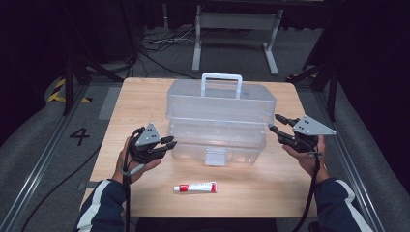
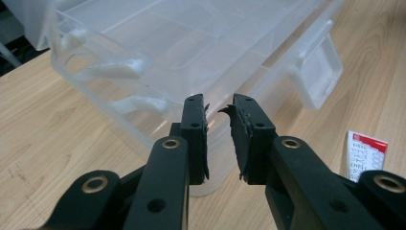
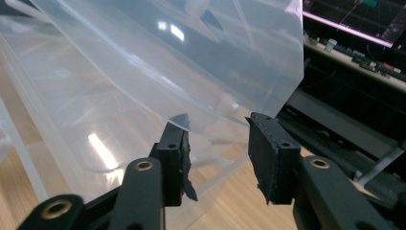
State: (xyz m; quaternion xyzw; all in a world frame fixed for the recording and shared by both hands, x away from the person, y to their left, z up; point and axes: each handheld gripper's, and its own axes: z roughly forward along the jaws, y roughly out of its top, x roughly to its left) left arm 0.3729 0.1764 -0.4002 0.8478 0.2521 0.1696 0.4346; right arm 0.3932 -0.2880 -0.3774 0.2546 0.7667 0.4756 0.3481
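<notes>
hand-held grippers [image 1: 170,143] flank clear box [image 1: 220,121], seemingly apart

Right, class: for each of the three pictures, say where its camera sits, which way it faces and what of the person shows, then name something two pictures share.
High view: above the person's side, facing forward and down on the table; forearms, hands, left claw and right claw show.
Left gripper view: on the left claw, facing the box and tube.
Right gripper view: on the right claw, facing the box's corner.
Shared: the high and left gripper views both show the tube.
</notes>
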